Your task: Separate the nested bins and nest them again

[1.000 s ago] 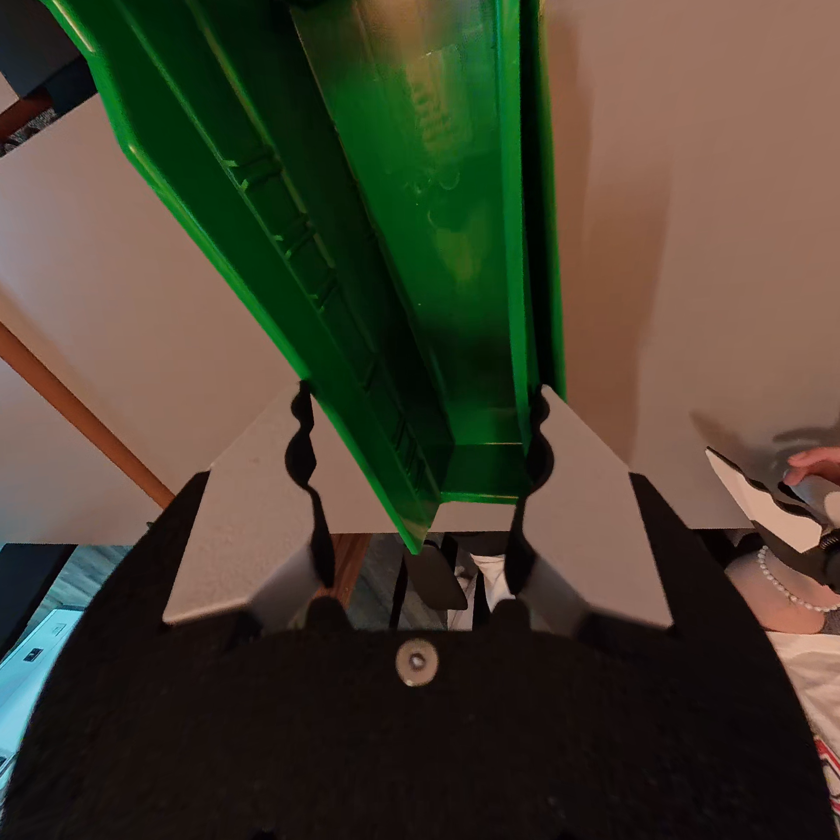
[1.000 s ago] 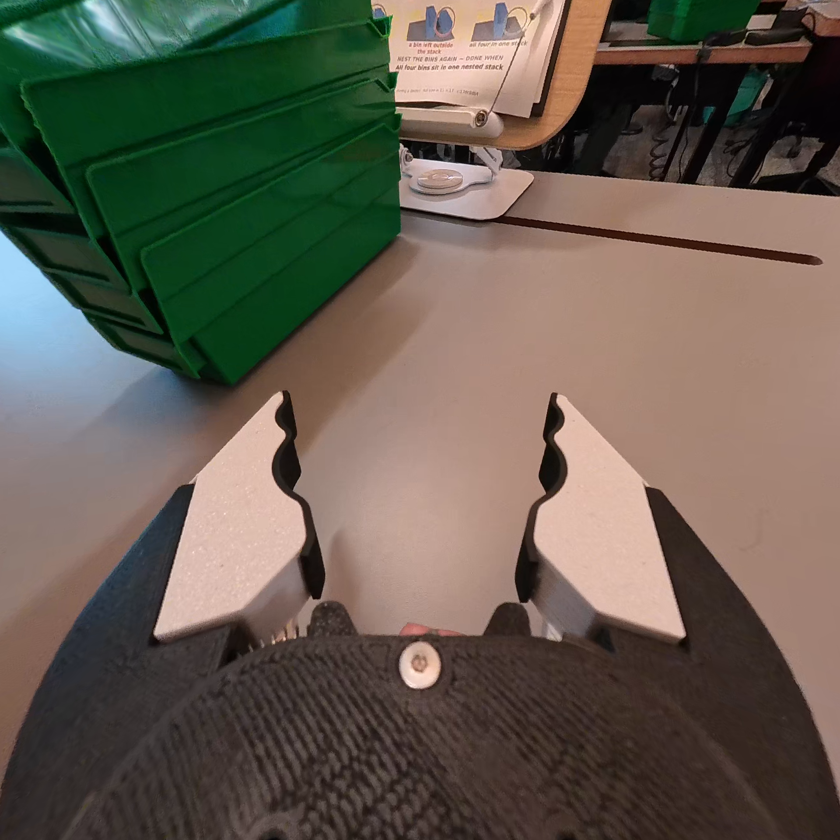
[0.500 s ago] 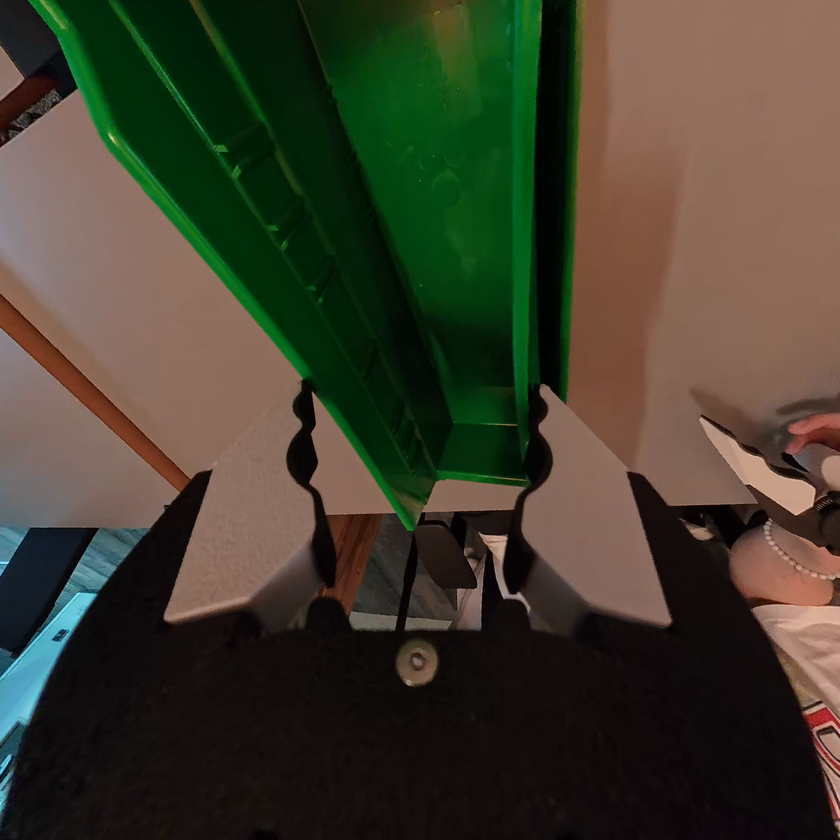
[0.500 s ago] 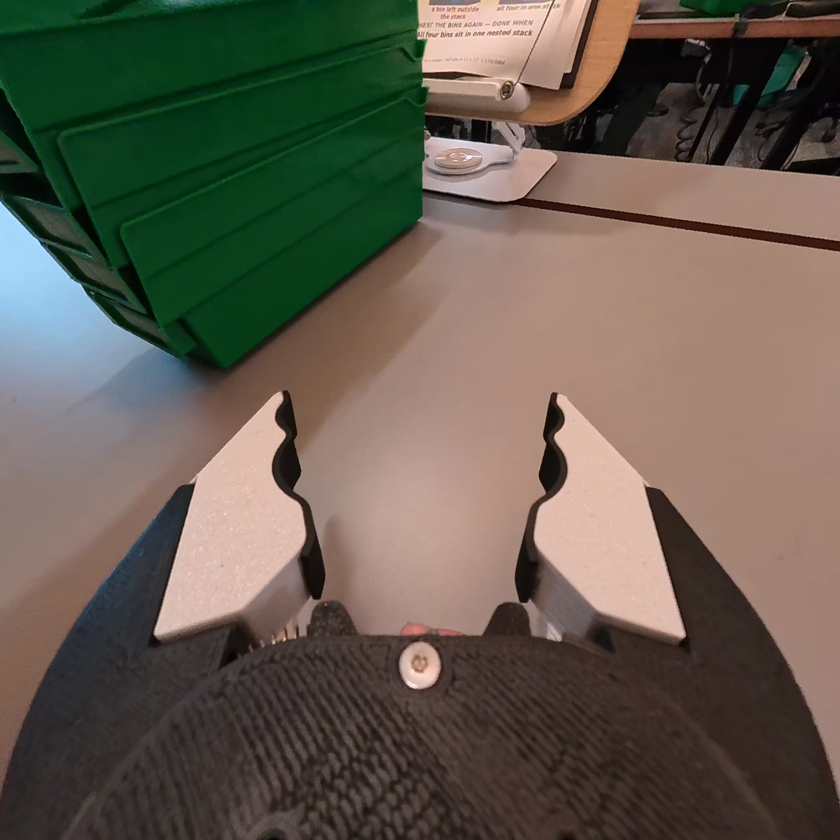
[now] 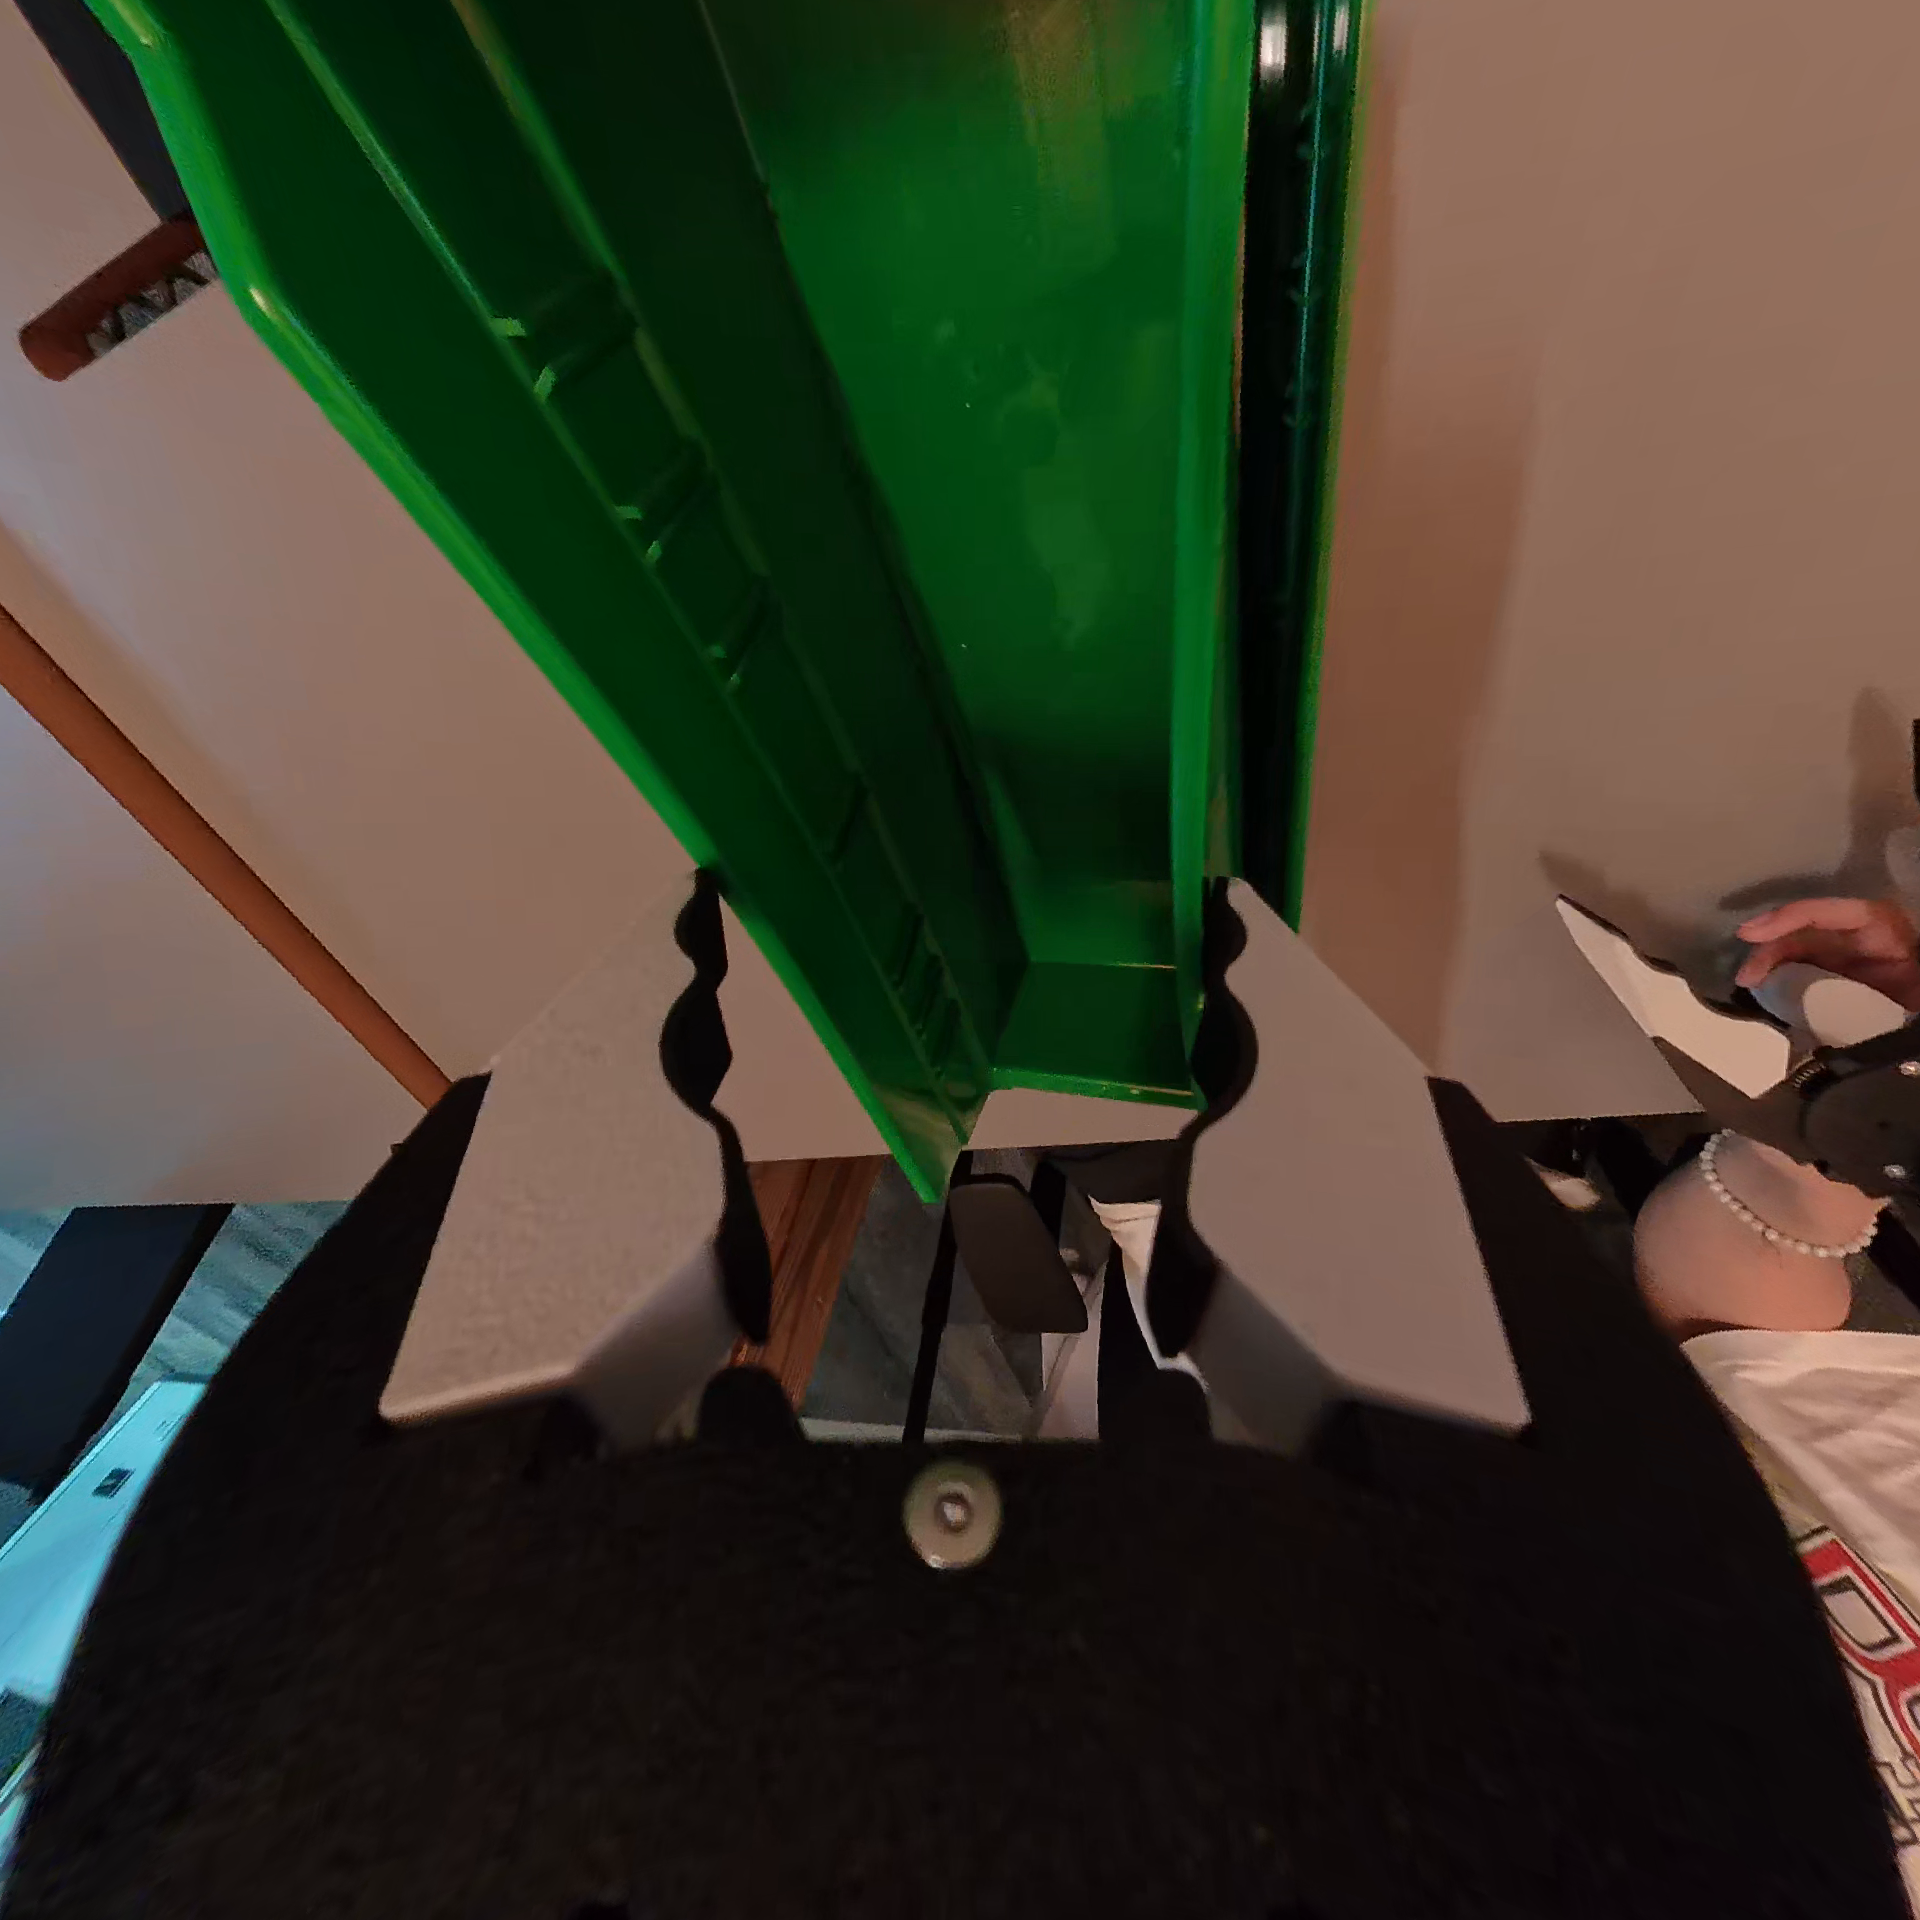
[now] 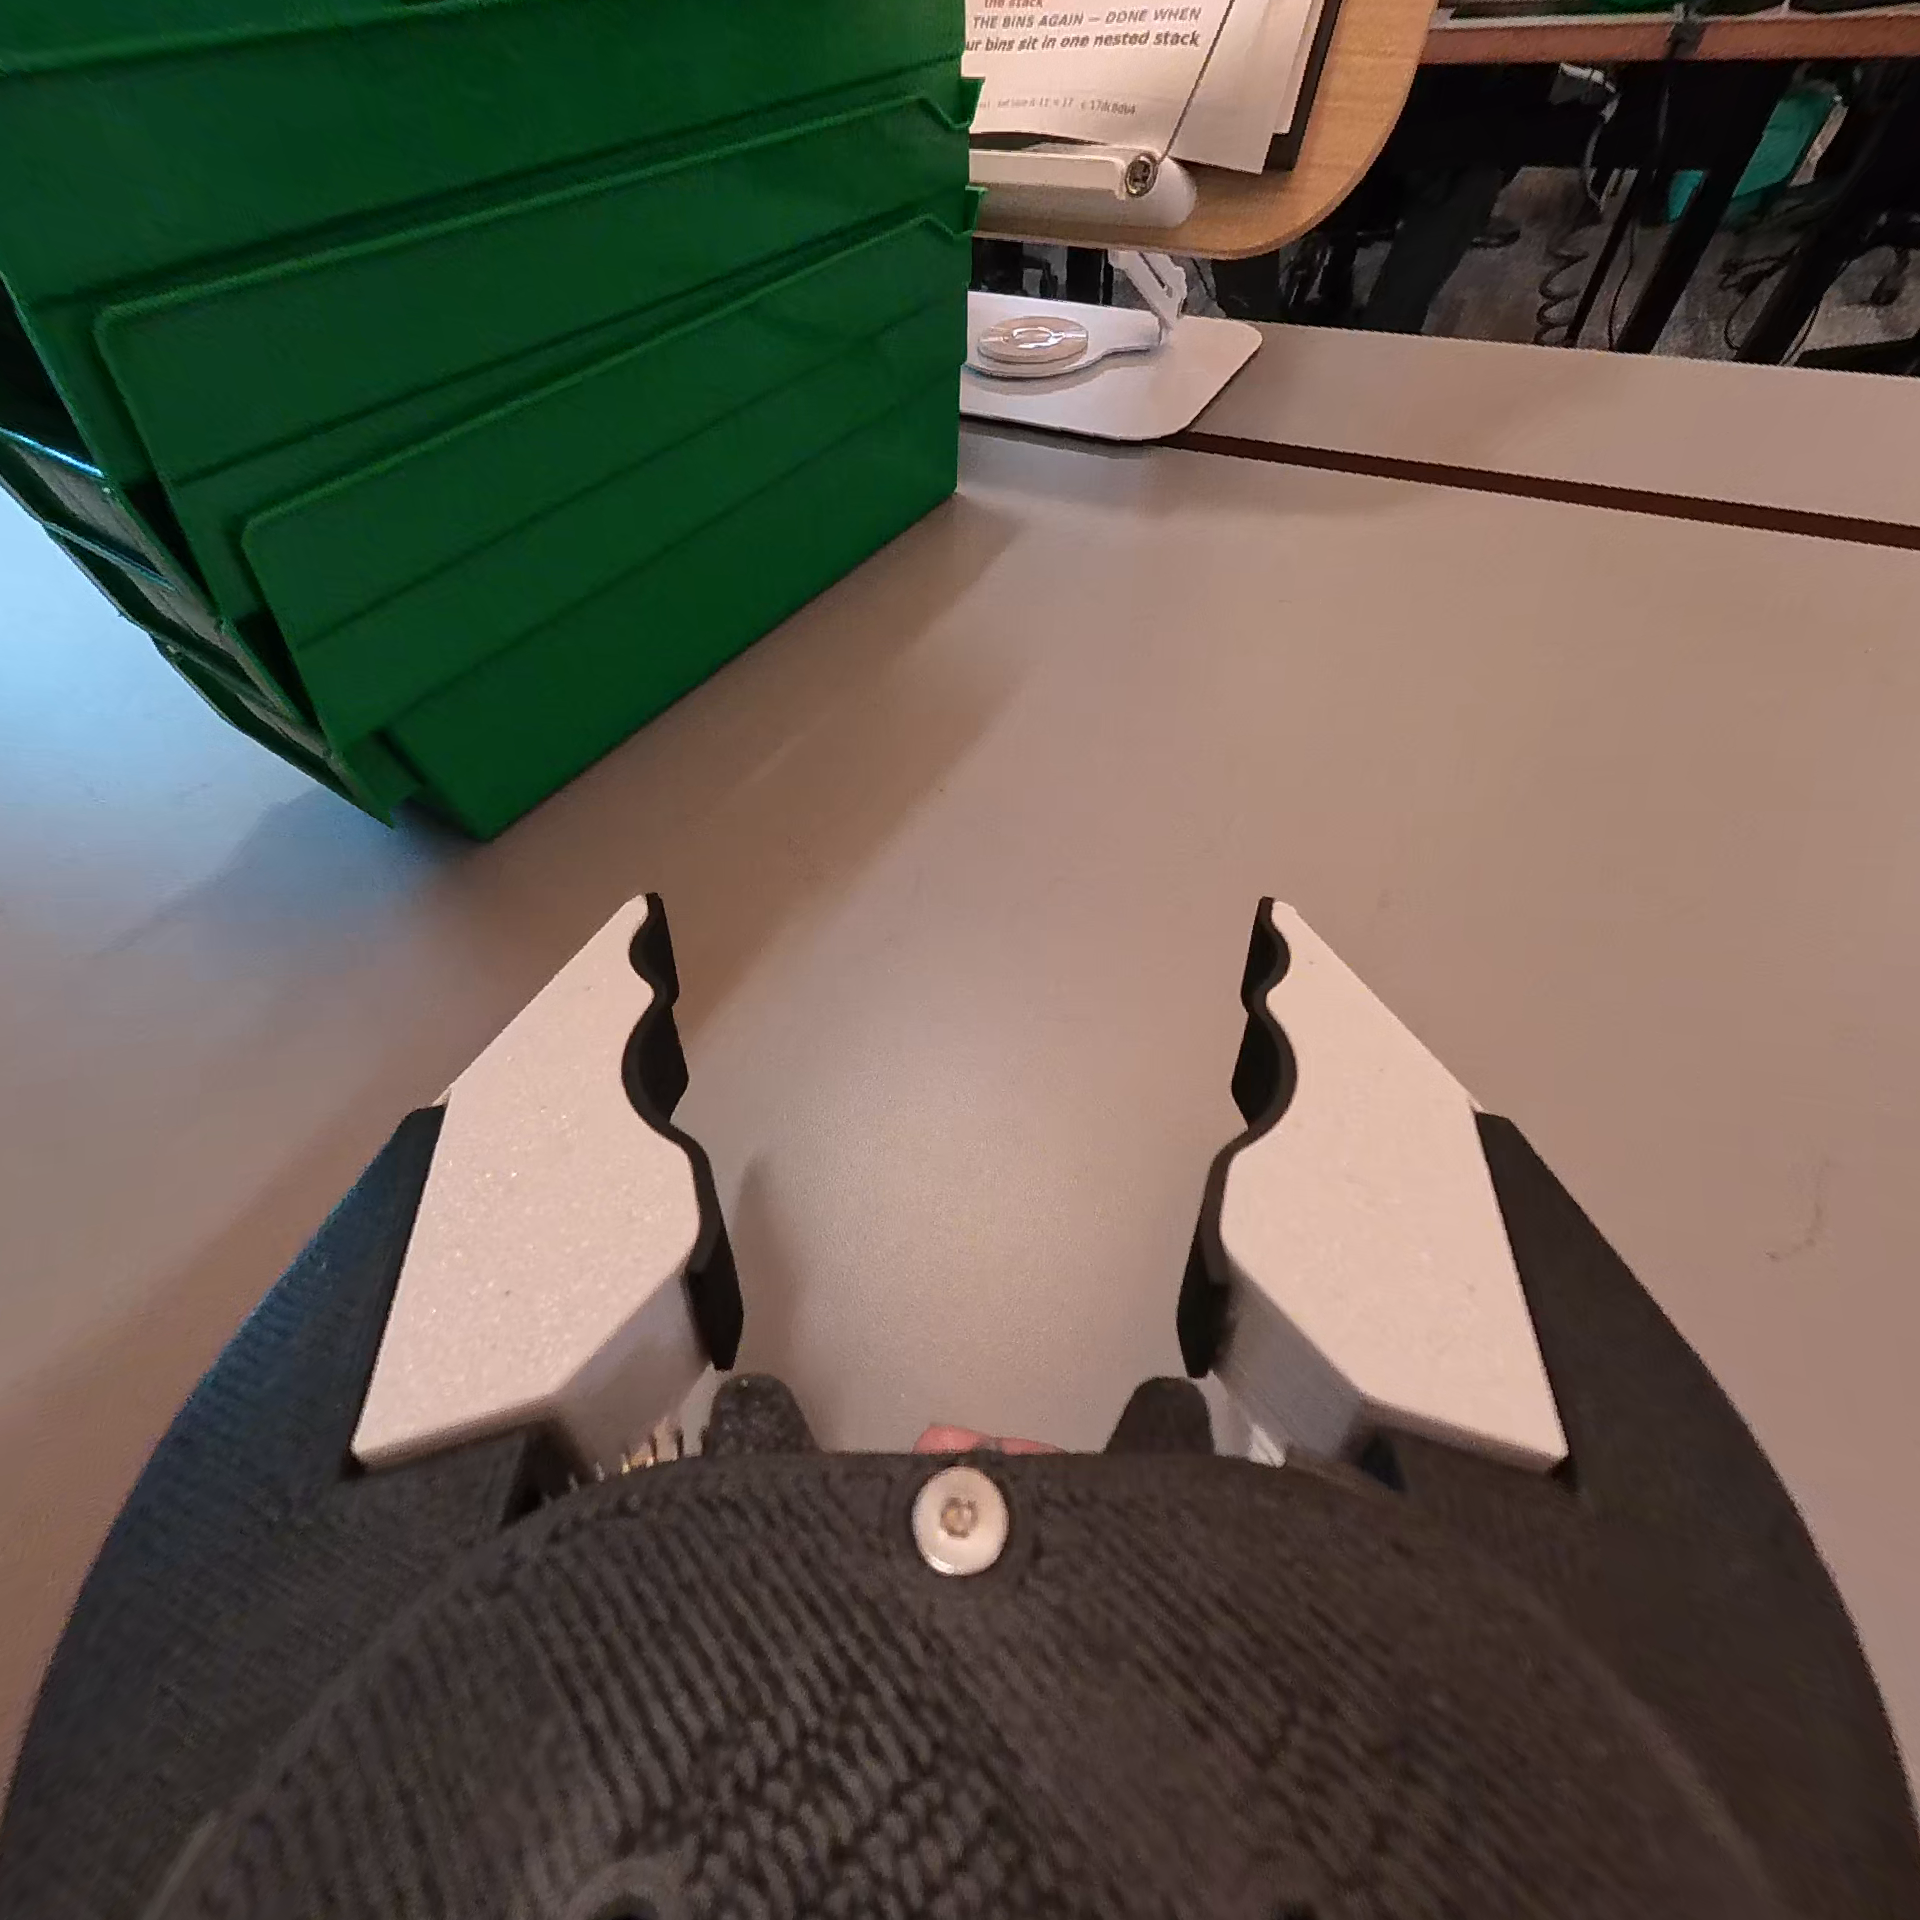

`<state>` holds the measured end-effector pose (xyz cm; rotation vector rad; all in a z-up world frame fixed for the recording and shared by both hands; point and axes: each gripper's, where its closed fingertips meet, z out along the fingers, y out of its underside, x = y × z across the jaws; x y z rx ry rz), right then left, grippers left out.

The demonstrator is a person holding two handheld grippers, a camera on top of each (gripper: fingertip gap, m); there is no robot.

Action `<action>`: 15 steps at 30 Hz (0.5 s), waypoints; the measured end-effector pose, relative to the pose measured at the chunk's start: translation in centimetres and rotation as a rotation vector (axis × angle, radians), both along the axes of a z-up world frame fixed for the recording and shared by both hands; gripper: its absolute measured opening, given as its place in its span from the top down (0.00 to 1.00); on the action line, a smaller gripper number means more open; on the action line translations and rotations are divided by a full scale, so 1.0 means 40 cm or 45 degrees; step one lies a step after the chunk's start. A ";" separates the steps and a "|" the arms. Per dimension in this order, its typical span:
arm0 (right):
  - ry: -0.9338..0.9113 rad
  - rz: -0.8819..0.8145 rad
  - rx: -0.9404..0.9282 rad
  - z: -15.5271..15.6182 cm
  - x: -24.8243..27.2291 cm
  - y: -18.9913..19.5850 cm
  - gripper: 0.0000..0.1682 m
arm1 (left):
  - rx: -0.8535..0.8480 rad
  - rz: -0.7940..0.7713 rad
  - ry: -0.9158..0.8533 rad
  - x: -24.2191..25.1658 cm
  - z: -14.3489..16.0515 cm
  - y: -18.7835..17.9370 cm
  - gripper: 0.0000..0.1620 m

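In the left wrist view I look down into a green bin, the top one of the stack, with the rim of another bin showing at its right. My left gripper is open and straddles the bin's near end. Its right pad lies along the bin's wall. Its left fingertip just meets the outer rim, with table showing between pad and bin lower down. In the right wrist view the nested green stack stands on the grey table at the far left. My right gripper is open and empty, low over the table.
A white stand base with a board and paper sheet stands behind the stack. A dark seam crosses the table. The left wrist view shows the table's near edge and the other gripper in a hand.
My right gripper has moved forward toward the stack, still wide open. My left gripper's jaws have narrowed slightly around the top bin's end, and the bin has shifted a little in the view.
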<state>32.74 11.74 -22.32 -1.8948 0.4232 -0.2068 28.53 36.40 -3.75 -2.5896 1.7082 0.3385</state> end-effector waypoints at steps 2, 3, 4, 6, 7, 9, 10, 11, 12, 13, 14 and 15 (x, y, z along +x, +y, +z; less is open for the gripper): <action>0.005 0.001 -0.001 -0.002 -0.001 0.001 0.36 | -0.003 -0.002 -0.019 -0.002 0.028 0.008 0.45; 0.006 0.003 -0.003 -0.005 -0.002 0.002 0.36 | -0.006 -0.001 -0.027 -0.005 0.044 0.013 0.45; 0.008 0.006 -0.007 -0.007 -0.003 0.002 0.36 | -0.010 0.005 -0.037 -0.008 0.061 0.020 0.45; 0.006 0.009 -0.012 -0.009 -0.005 0.003 0.36 | -0.010 0.018 -0.063 -0.019 0.097 0.042 0.45; 0.004 0.010 -0.013 -0.009 -0.005 0.003 0.36 | 0.004 0.026 -0.062 -0.031 0.115 0.058 0.45; 0.002 0.009 -0.011 -0.007 -0.004 0.002 0.36 | 0.042 0.043 -0.048 -0.062 0.149 0.095 0.45; 0.004 0.008 -0.010 -0.006 -0.004 0.002 0.36 | 0.060 0.055 -0.040 -0.079 0.164 0.114 0.45; 0.007 0.007 -0.008 -0.007 -0.004 0.002 0.36 | 0.075 0.069 -0.032 -0.098 0.178 0.134 0.45; 0.011 0.009 -0.006 -0.007 -0.004 0.003 0.36 | 0.088 0.082 -0.026 -0.116 0.188 0.153 0.45; 0.015 0.012 -0.007 -0.008 -0.005 0.003 0.36 | 0.097 0.094 -0.018 -0.136 0.195 0.172 0.45; 0.017 0.014 -0.009 -0.010 -0.007 0.004 0.36 | 0.103 0.109 -0.009 -0.157 0.199 0.192 0.45; 0.016 0.017 -0.012 -0.010 -0.008 0.004 0.36 | 0.108 0.125 0.002 -0.179 0.199 0.214 0.45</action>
